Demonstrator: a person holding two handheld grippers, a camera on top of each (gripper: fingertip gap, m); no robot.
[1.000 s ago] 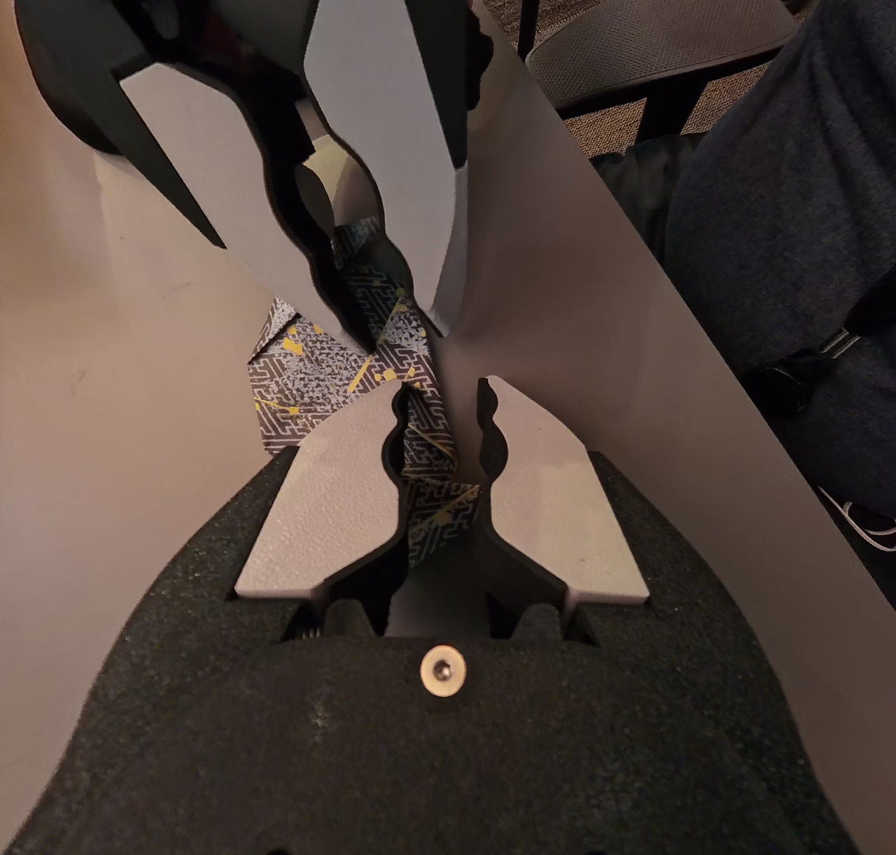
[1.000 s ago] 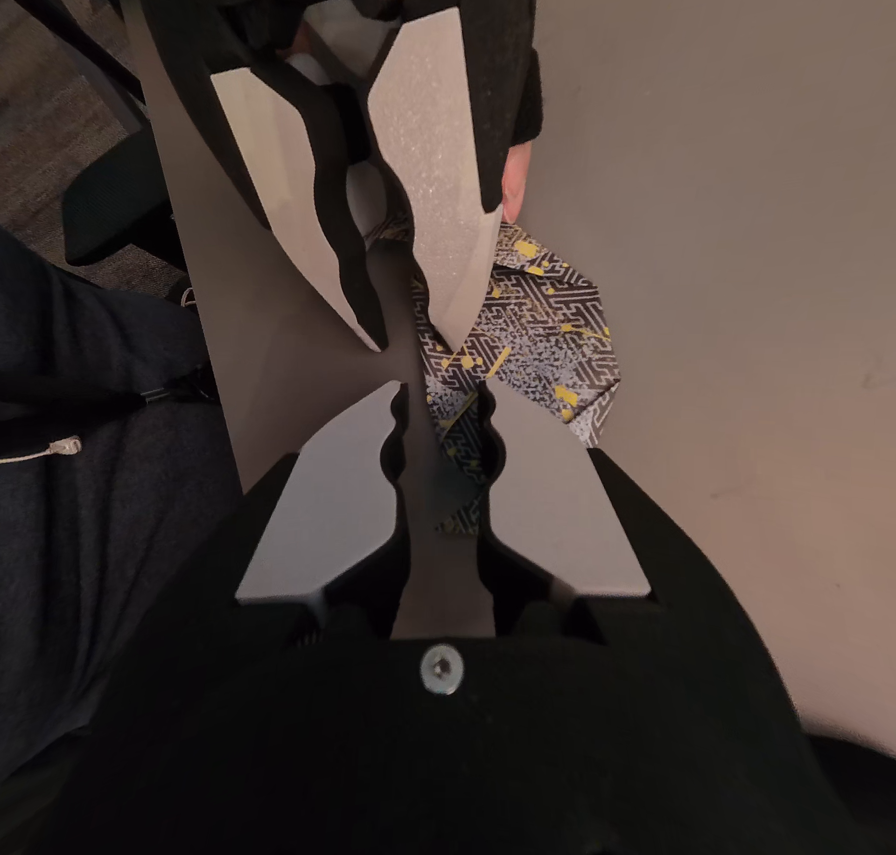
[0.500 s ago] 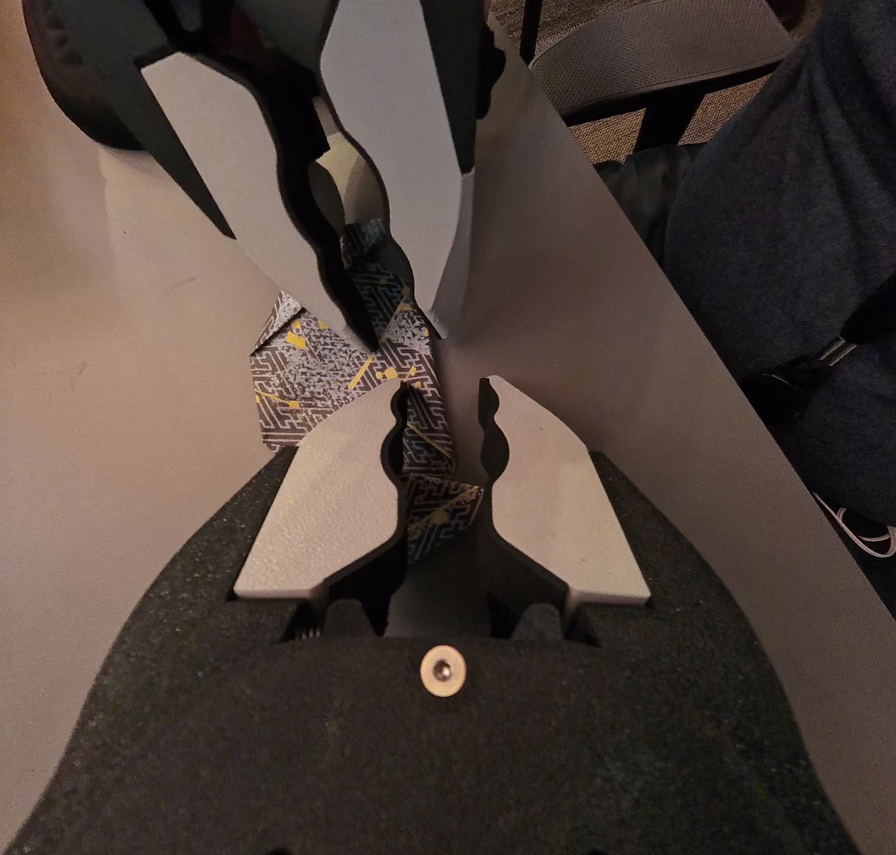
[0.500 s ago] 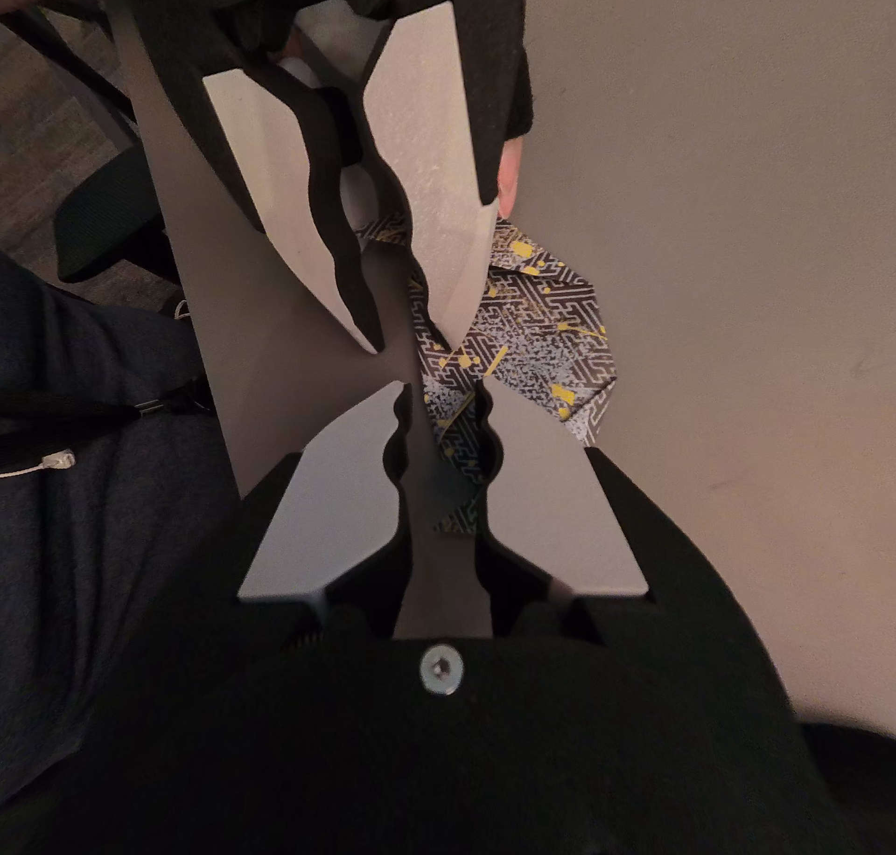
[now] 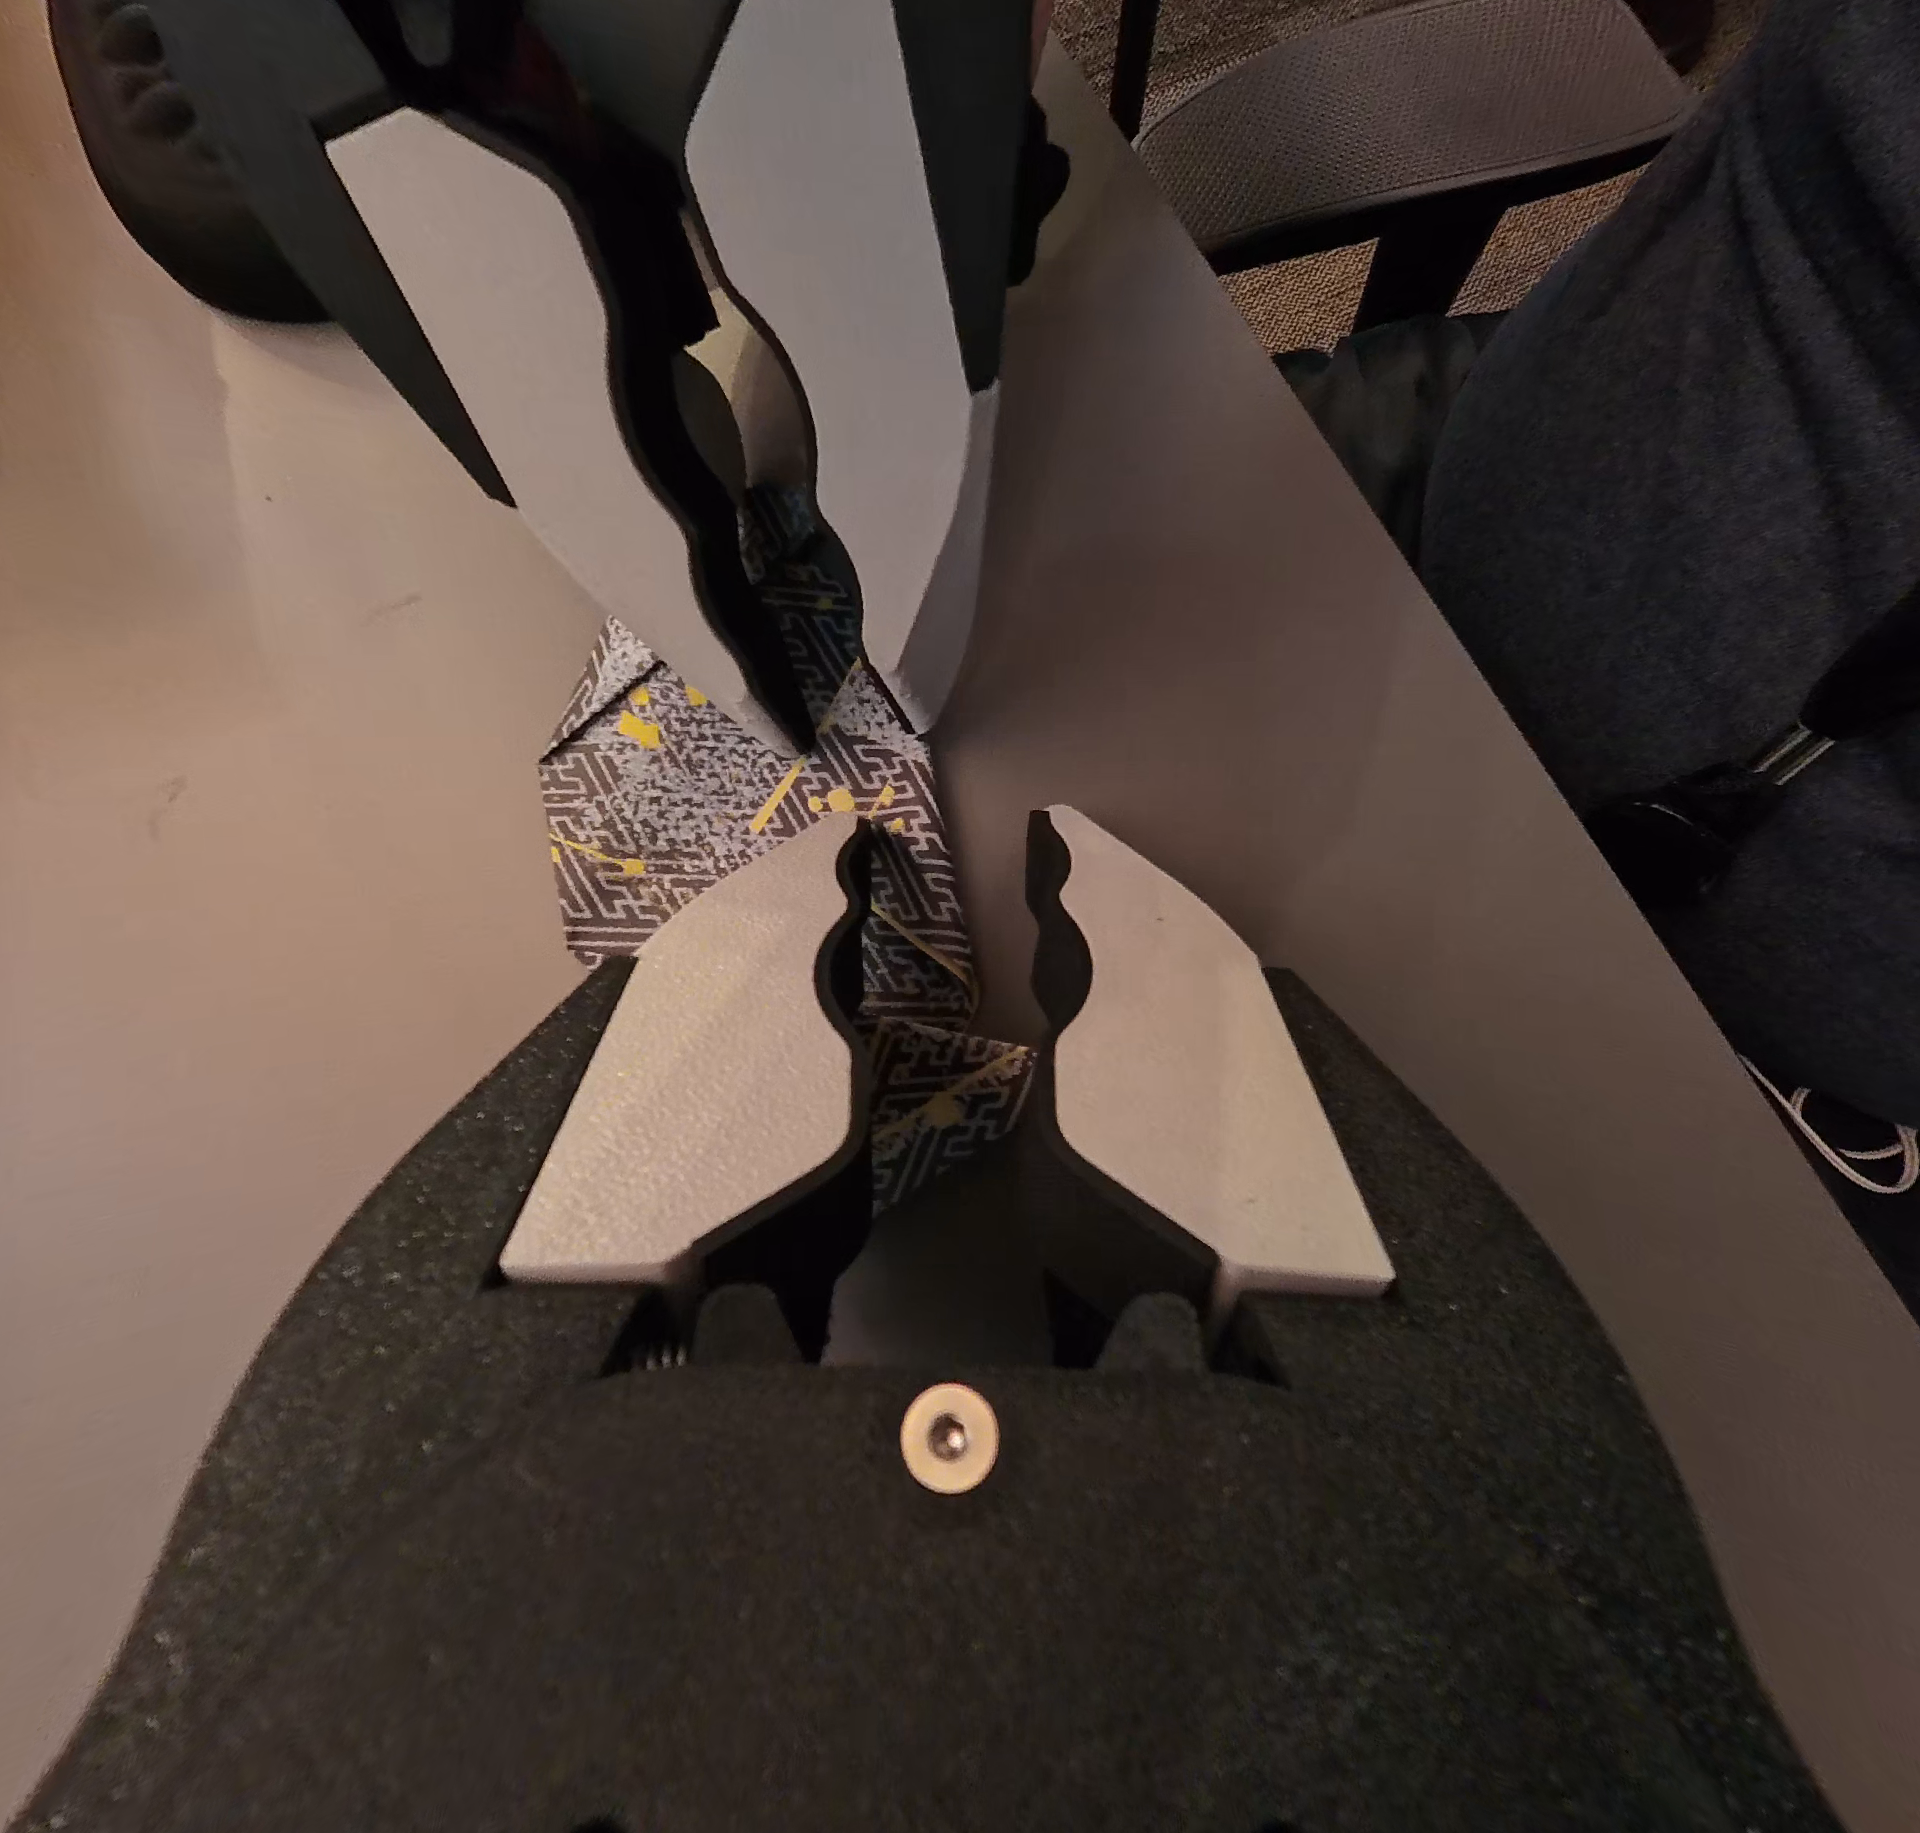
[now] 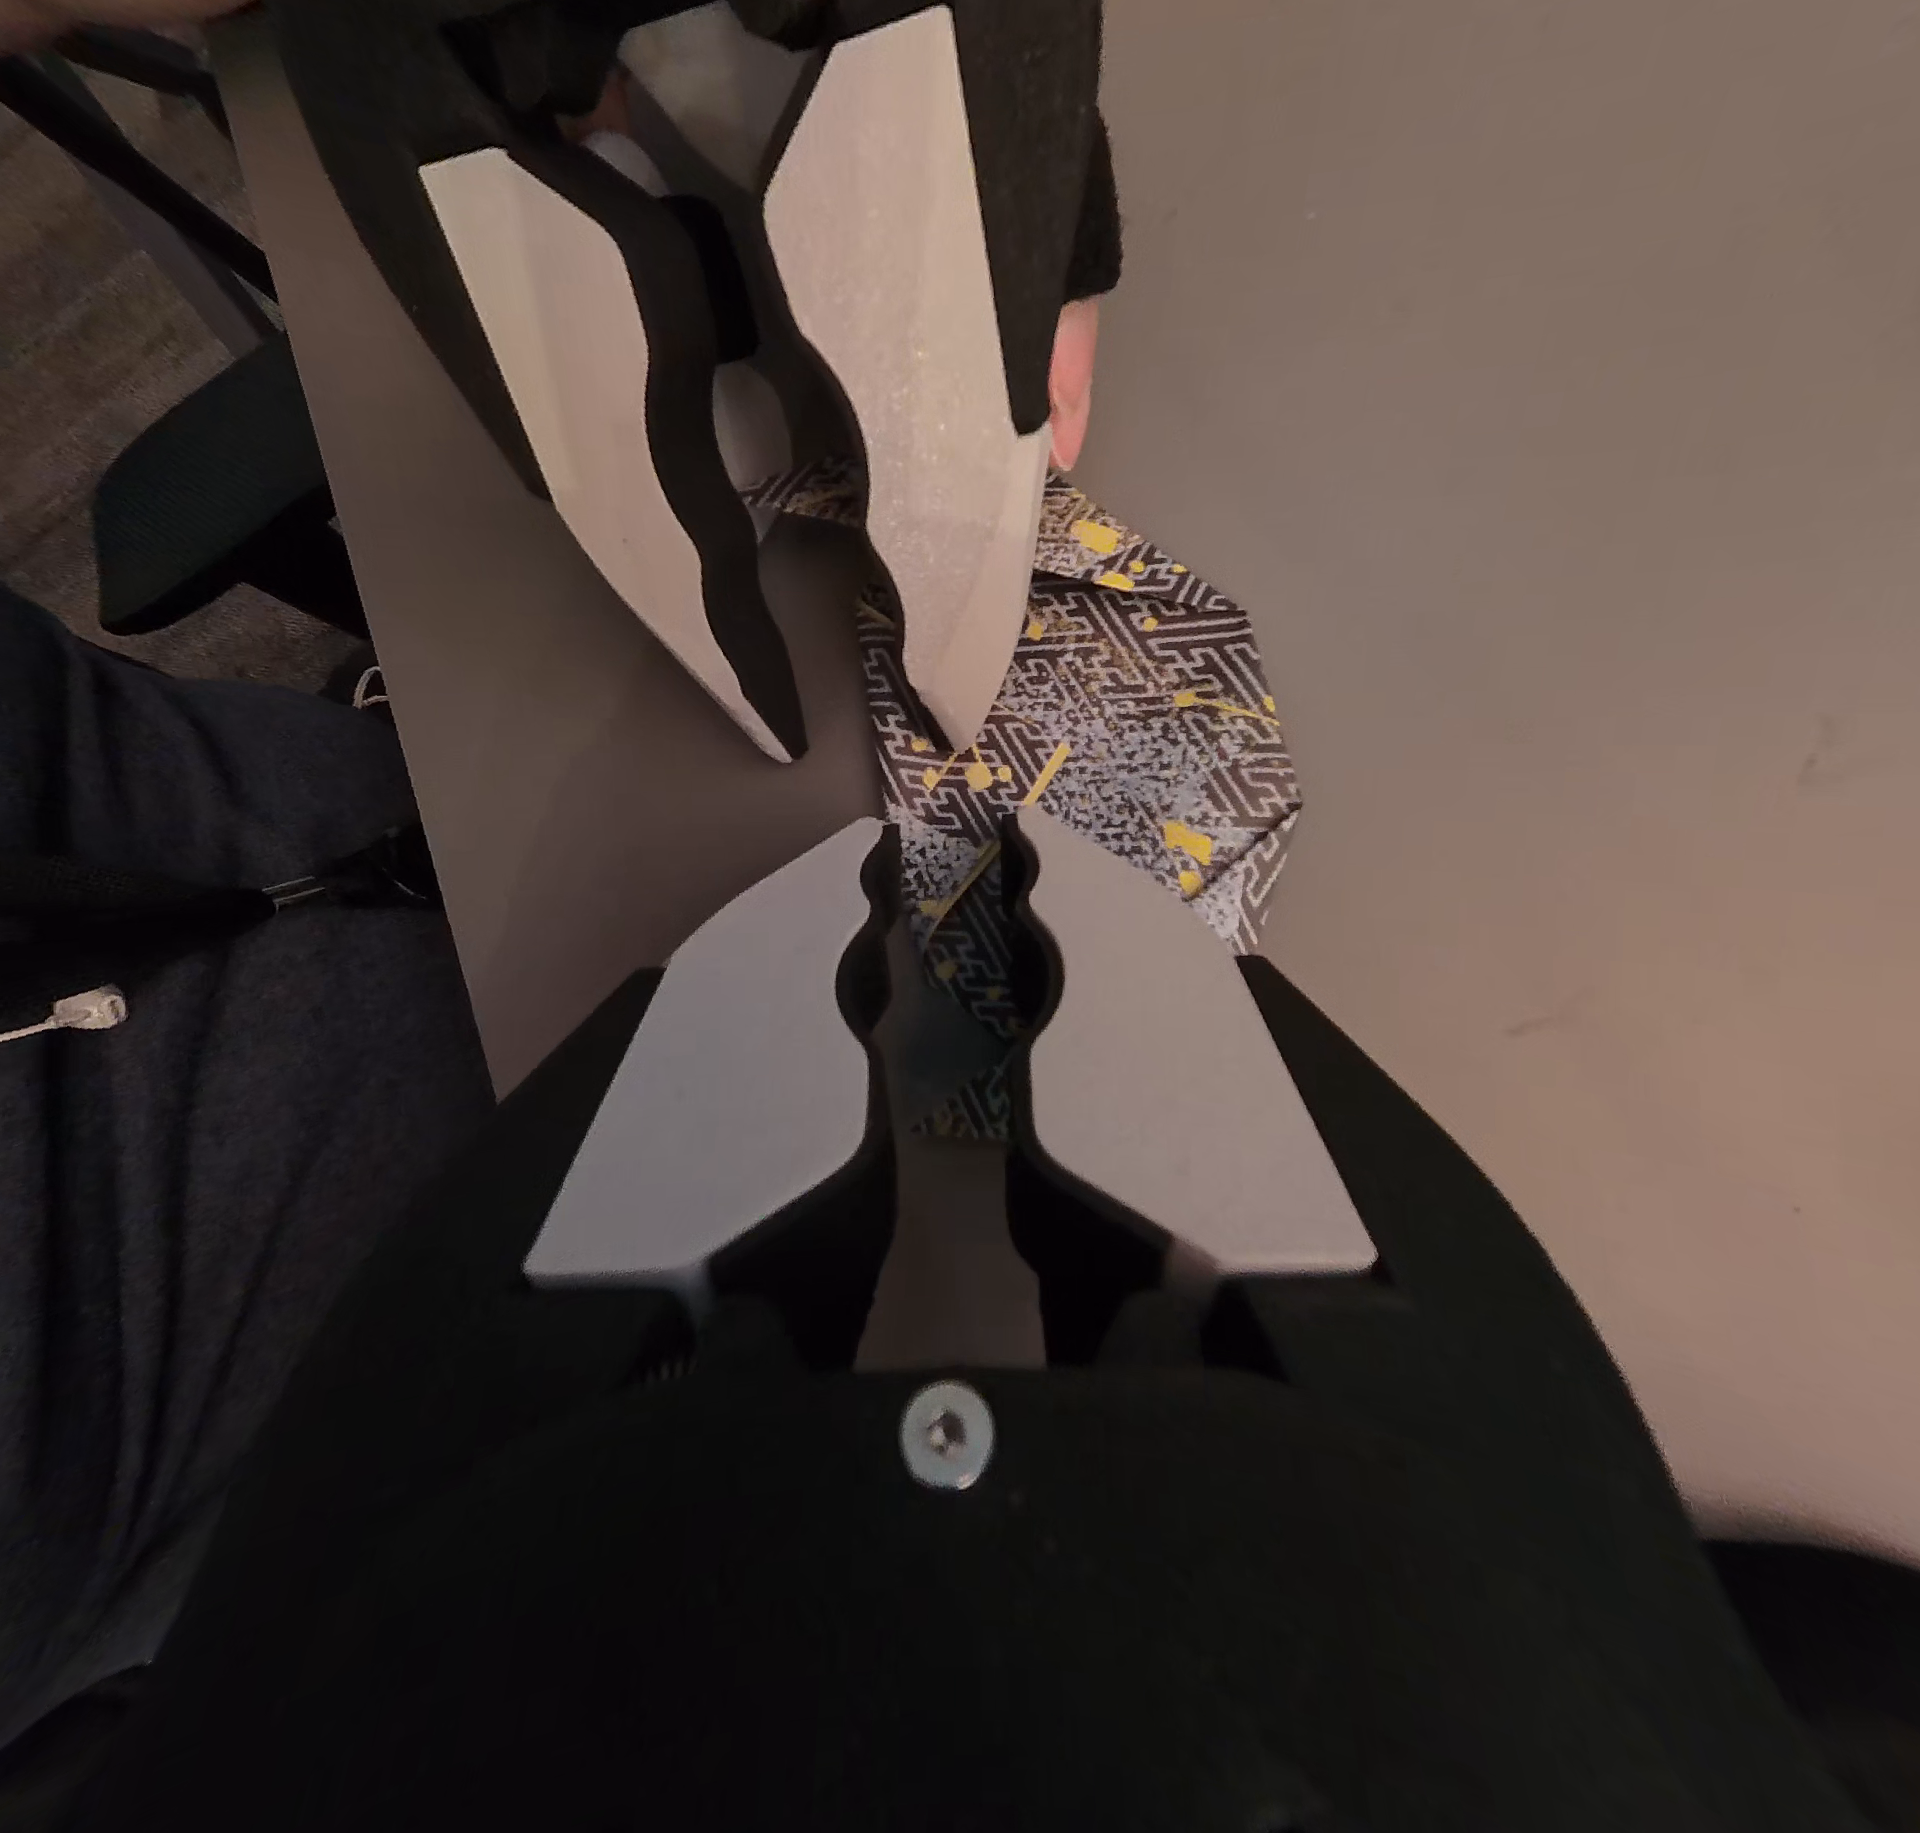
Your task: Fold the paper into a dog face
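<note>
The folded paper (image 5: 665,807), dark with a white maze pattern and yellow flecks, lies on the table near its edge. It also shows in the right wrist view (image 6: 1132,744). My left gripper (image 5: 951,827) is open, with a raised strip of the paper running between its jaws next to the left finger. My right gripper (image 6: 948,827) is open with a narrow gap, and a folded flap of the paper stands between its jaws. The two grippers face each other tip to tip over the paper's near edge. The right gripper shows from above in the left wrist view (image 5: 862,723), the left one in the right wrist view (image 6: 875,739).
The pale table (image 5: 1195,640) ends in a straight edge just beside the paper. Past it are a grey mesh chair (image 5: 1403,90) and a person in dark blue clothing (image 5: 1714,433). A fingertip (image 6: 1070,381) shows behind the left gripper.
My right gripper's jaws have narrowed around the paper flap. The left gripper's gap looks about the same. Both grippers stay over the paper's edge.
</note>
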